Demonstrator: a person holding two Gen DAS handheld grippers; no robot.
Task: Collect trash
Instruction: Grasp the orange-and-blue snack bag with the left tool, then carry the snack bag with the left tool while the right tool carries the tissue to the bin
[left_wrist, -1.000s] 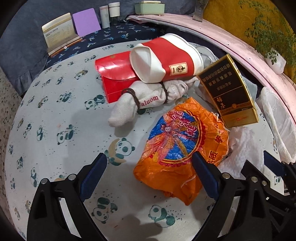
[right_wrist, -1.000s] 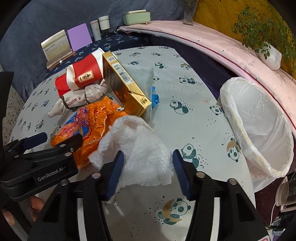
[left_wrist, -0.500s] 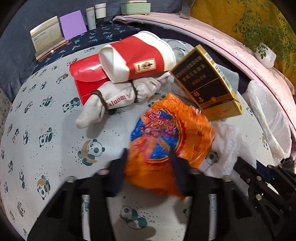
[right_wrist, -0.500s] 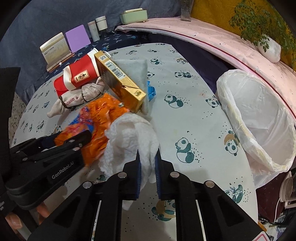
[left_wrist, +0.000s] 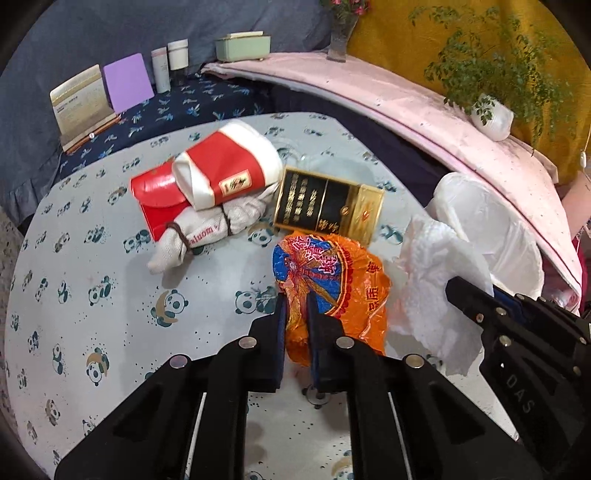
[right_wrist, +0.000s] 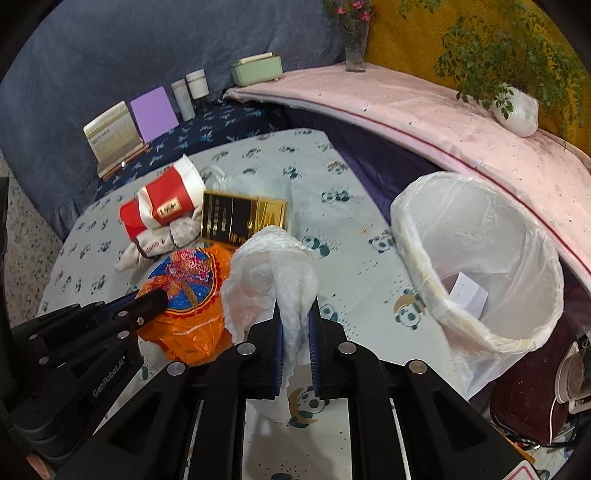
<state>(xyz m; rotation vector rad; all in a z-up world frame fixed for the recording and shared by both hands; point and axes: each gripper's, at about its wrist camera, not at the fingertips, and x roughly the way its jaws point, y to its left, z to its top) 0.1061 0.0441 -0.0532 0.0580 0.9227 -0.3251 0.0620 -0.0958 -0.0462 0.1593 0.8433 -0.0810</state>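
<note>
My left tongs (left_wrist: 294, 310) are clamped on the orange wrapper (left_wrist: 332, 280), whose near edge is hidden between the pads. My right tongs (right_wrist: 295, 325) pinch the white paper towel (right_wrist: 273, 273), its tail hanging below them over the worktop (right_wrist: 354, 266). The lined bin (right_wrist: 480, 258) beside the worktop holds a white scrap; its bottom I cannot make out.

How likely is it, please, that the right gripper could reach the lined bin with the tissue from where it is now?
Probably yes. The right gripper is shut on the white tissue, and the lined bin stands open just to its right, with only bare tablecloth between.
</note>
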